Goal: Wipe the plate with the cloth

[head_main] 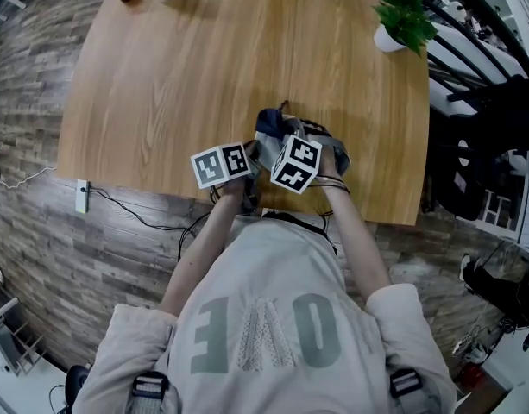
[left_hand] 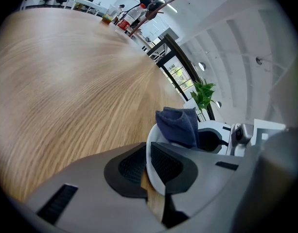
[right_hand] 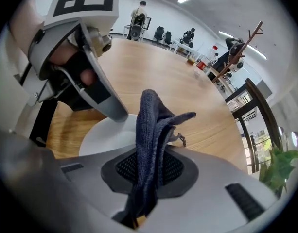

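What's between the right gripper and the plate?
The blue cloth, clamped in the right gripper, juts over the plate; right gripper view shows it.

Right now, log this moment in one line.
left gripper: shut on plate rim | right gripper: shut on cloth | cloth at plate, contact unclear
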Available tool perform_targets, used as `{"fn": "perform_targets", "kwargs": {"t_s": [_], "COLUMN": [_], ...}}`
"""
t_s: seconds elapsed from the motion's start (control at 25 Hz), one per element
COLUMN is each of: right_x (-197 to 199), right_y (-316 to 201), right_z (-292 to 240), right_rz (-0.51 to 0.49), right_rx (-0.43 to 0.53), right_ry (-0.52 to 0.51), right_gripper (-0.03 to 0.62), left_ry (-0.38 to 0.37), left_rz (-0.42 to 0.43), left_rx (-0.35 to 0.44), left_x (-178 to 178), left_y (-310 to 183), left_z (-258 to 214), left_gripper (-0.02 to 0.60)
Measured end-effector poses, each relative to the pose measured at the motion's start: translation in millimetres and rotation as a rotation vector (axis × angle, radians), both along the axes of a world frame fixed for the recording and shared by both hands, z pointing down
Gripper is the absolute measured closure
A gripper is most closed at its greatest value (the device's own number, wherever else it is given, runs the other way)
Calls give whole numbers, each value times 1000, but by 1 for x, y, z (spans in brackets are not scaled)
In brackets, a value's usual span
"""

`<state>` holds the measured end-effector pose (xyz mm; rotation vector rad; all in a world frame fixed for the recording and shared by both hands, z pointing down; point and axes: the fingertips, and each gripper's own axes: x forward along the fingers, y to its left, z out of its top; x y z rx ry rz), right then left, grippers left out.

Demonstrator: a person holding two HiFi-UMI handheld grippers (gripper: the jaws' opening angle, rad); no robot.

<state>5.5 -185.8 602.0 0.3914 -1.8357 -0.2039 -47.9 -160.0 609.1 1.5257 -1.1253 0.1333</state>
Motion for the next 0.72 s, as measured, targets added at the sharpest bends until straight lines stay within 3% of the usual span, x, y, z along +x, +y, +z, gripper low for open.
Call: {"fn": "perform_targets", "kwargs": {"t_s": [0.24, 0.72], "right_x": [-6, -4], "right_y": [48, 111], "right_z": [2, -4], "right_rz": [-74, -137], "right_rx": [-107, -204], "right_ry": [-20, -32], "right_gripper": [534, 533], "left_ry": [-1, 1], "left_rz": [-1, -2], "left_rx": [-2, -1], "left_x": [-1, 0], "left_y": [0, -1], "left_z": [-1, 0], "left_gripper": [546, 546]}}
